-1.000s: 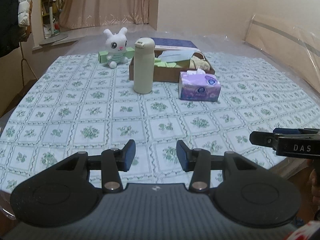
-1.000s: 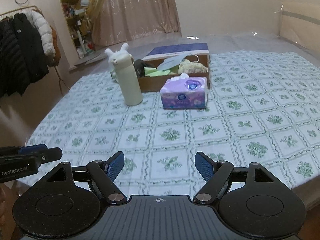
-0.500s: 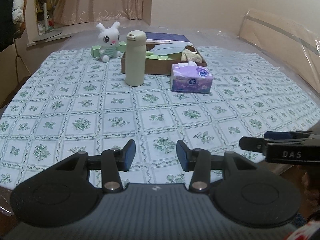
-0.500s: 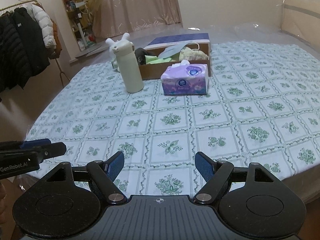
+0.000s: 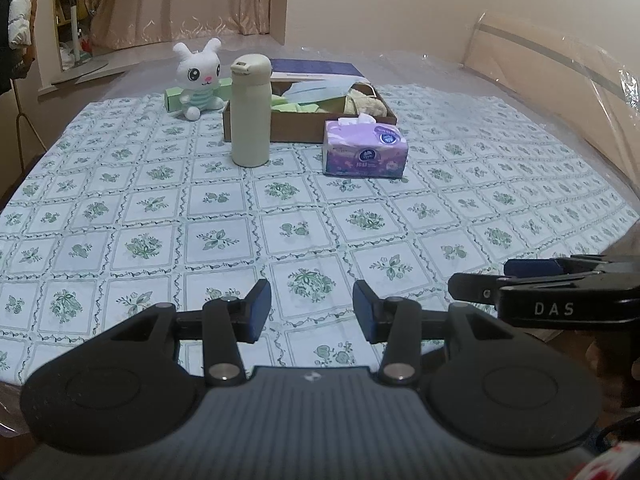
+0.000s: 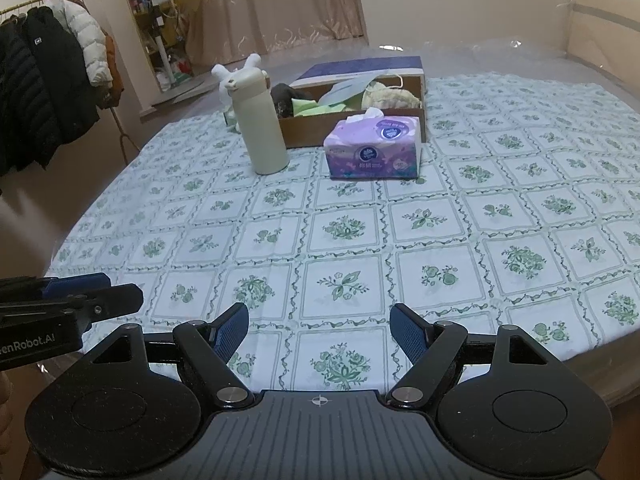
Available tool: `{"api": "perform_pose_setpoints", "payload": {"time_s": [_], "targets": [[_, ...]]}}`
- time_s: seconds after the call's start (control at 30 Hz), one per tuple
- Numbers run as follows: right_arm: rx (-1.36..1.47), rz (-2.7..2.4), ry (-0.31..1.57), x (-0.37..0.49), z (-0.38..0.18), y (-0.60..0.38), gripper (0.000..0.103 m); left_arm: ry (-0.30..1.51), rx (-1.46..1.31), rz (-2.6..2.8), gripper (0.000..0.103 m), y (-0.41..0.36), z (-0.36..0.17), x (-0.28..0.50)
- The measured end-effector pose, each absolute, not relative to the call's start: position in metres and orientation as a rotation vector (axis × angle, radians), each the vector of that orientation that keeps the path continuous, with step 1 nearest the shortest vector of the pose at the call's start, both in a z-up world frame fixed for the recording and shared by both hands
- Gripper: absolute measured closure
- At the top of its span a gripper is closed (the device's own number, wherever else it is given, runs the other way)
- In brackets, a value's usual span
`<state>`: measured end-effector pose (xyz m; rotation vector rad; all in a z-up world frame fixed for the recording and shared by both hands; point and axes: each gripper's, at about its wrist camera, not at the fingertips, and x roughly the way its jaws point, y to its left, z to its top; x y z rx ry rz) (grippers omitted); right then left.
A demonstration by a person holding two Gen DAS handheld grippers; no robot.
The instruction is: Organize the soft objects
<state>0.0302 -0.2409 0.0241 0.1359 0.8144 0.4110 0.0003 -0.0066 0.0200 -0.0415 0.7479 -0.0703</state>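
Cream flask (image 5: 250, 110) and purple tissue pack (image 5: 365, 152) before brown box (image 5: 304, 122).

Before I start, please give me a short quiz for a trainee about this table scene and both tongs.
1. True or false: the left tongs are shut on the plush bunny.
2. What stands directly in front of the cardboard box, nearest the tongs? A) purple tissue pack and cream bottle B) a bowl C) a book
3. Fill in: the right tongs are ____ and hold nothing.

Key:
1. False; they are open and empty, well short of the bunny.
2. A
3. open
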Motion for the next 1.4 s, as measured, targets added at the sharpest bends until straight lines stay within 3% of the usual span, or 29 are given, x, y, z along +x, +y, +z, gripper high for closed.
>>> {"api": "perform_pose_setpoints", "payload": {"time_s": [1.4], "targets": [[0.133,0.41,0.825,0.0352,0.0189,-0.239,0.026,0.763,-0.056,-0.075,0.061,-0.0044,0.0147,0.0043]]}}
